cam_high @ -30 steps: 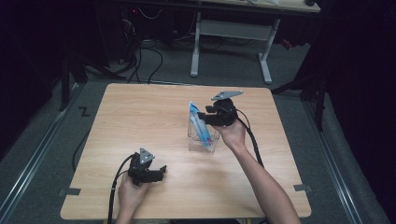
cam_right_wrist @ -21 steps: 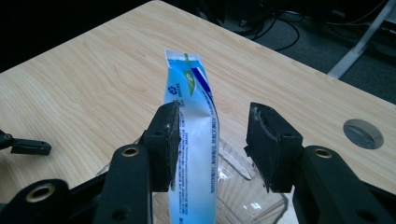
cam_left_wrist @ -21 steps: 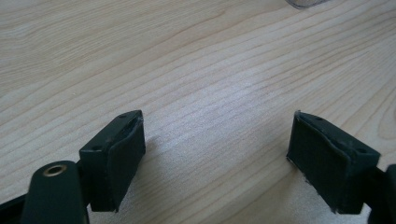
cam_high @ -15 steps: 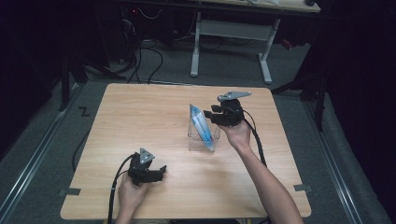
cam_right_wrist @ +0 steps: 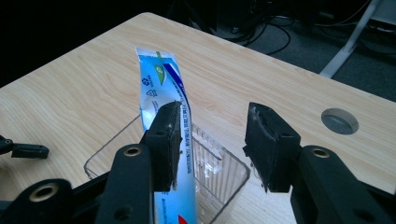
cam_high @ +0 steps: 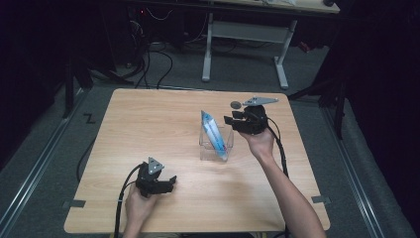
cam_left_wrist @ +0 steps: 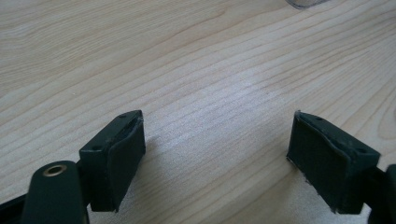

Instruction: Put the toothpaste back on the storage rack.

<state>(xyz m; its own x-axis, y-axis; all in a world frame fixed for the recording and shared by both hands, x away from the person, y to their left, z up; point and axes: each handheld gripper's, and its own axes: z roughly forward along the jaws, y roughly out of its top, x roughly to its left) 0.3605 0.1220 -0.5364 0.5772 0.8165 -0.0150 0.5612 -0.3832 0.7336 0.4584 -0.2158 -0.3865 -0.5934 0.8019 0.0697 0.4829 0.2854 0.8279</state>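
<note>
We see the right gripper (cam_high: 229, 120) hovering over the far right part of the table (cam_high: 148, 129), just to the right of the clear plastic cup (cam_high: 216, 145). The toothpaste tube (cam_high: 215, 135) stands in that cup, leaning, its flat crimped end up and tilted toward the far left. In the right gripper view the tube (cam_right_wrist: 163, 93) rises behind the left pad, and the cup (cam_right_wrist: 215, 172) sits below and ahead of the jaws. The gap between the pads holds only the cup's rim and the table beyond; nothing is gripped. The jaws stand partly apart, roughly half their spread, and they have just been closing a little with nothing between them.

Down at the near left we see the left gripper (cam_high: 171, 181) resting low over the bare wood. In the left gripper view its jaws gape wide, pads well apart, with plain tabletop between them (cam_left_wrist: 217, 154). The tube and cup lie well away from it, toward the far right.

Against a second ago: back then the right gripper sat right over the cup, at the tube's upper part. Now it has drawn off to the right and slightly up, clear of the tube. The tube keeps its lean in the cup, the cup has not shifted, and the left gripper holds the same spot.
</note>
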